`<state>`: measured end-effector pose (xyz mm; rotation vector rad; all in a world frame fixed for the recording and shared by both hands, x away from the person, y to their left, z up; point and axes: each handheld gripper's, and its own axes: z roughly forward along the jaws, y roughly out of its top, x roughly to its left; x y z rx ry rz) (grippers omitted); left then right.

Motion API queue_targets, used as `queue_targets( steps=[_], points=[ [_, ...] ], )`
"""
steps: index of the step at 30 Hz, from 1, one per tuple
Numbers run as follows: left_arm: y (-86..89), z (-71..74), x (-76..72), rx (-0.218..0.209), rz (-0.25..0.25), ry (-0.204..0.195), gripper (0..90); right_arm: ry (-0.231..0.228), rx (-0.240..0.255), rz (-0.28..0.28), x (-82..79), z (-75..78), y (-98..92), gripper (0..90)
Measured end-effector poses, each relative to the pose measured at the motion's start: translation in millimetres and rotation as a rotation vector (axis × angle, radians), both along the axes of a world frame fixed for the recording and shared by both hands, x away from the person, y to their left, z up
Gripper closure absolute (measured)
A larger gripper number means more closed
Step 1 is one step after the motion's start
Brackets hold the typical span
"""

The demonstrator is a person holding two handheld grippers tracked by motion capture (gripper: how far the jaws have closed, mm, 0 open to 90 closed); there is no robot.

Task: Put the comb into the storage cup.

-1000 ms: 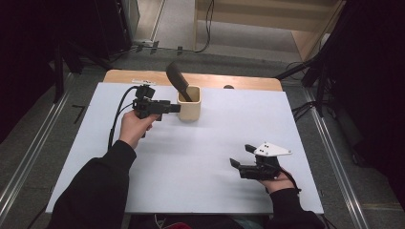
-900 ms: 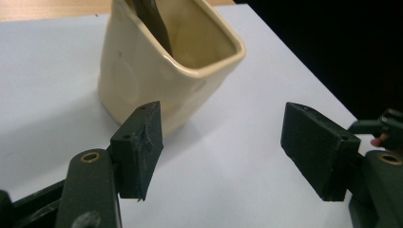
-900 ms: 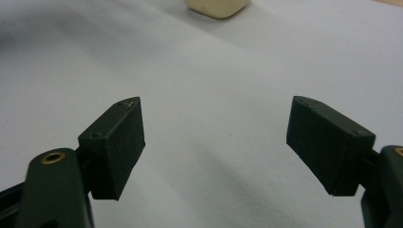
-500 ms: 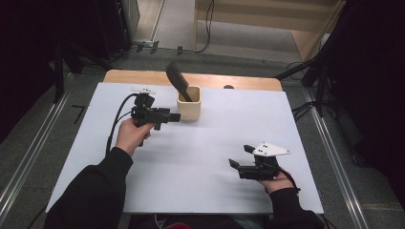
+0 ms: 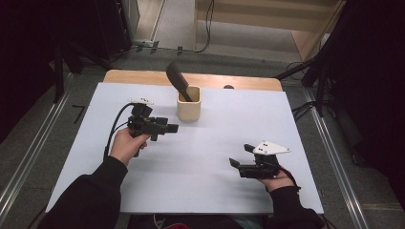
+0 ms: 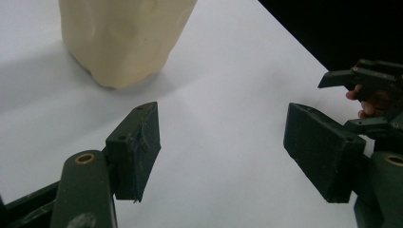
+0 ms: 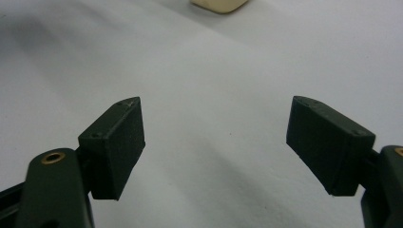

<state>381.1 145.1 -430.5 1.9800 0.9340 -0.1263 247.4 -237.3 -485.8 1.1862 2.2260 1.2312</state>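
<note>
A cream cup (image 5: pixel 188 104) stands at the back middle of the white table (image 5: pixel 215 133), with a black utensil (image 5: pixel 175 78) leaning out of it to the left. My left gripper (image 5: pixel 171 129) is open and empty, held just left of and in front of the cup, jaws pointing right. In the left gripper view the cup (image 6: pixel 124 40) sits beyond the open left gripper (image 6: pixel 223 118). My right gripper (image 5: pixel 239 155) rests near the front right, open and empty, jaws pointing left. The right gripper view has its jaws (image 7: pixel 216 107) wide apart over bare table, the cup's base (image 7: pixel 218 4) far off.
A wooden strip (image 5: pixel 143 76) runs along the table's back edge. The left gripper's black cable (image 5: pixel 114 131) loops beside the hand. The right gripper (image 6: pixel 368 83) appears at the far right of the left gripper view. Dark floor and metal rails surround the table.
My left gripper has drawn back from the cup toward the person. The right gripper has stayed where it was.
</note>
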Motion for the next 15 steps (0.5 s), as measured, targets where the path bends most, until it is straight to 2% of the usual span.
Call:
queue_targets(
  steps=[15],
  points=[
    [8.2,-4.6,-19.5,0.000,0.003,0.009,28.7,0.020,-0.007,0.013,-0.6,-1.4,-4.6,18.7]
  ],
)
